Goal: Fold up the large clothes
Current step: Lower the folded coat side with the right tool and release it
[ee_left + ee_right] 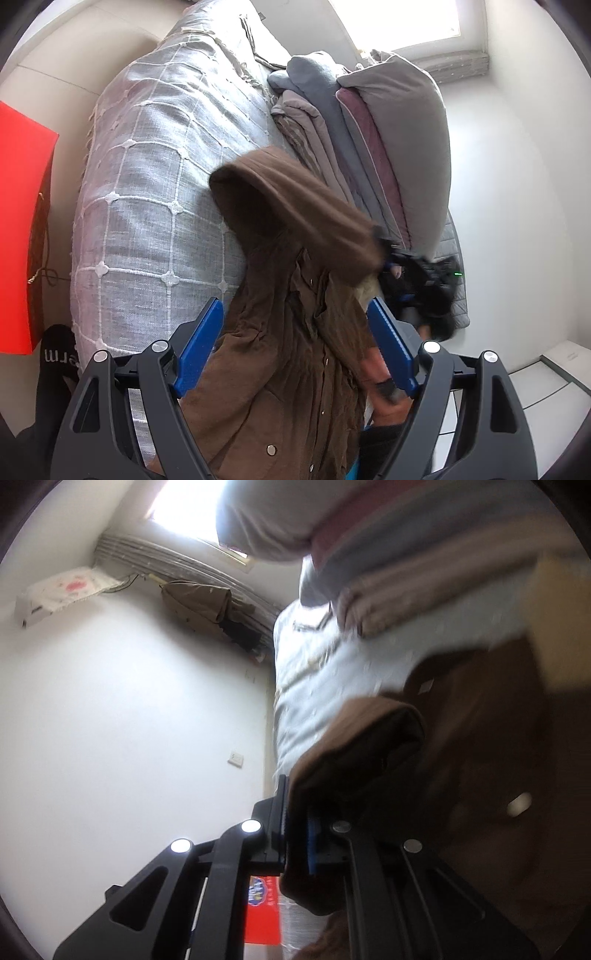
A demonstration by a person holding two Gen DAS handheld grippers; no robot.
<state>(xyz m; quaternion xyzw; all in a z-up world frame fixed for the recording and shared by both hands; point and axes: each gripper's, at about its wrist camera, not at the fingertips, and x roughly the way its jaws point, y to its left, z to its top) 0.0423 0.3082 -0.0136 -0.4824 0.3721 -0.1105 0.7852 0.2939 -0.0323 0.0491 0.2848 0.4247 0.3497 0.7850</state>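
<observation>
White-walled room, bed (155,177) under a grey checked cover, folded bedding stack (373,147) at its far side. Brown jacket (295,354) lies at the bed's near edge. Your left tongs (295,347) are spread, pads either side of the jacket, not pressing. Your right tongs (295,834) are clenched on a jacket sleeve (354,746), holding it raised.

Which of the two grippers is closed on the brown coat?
The right gripper: its jaws pinch a fold of the brown coat. The left gripper stands open.
</observation>
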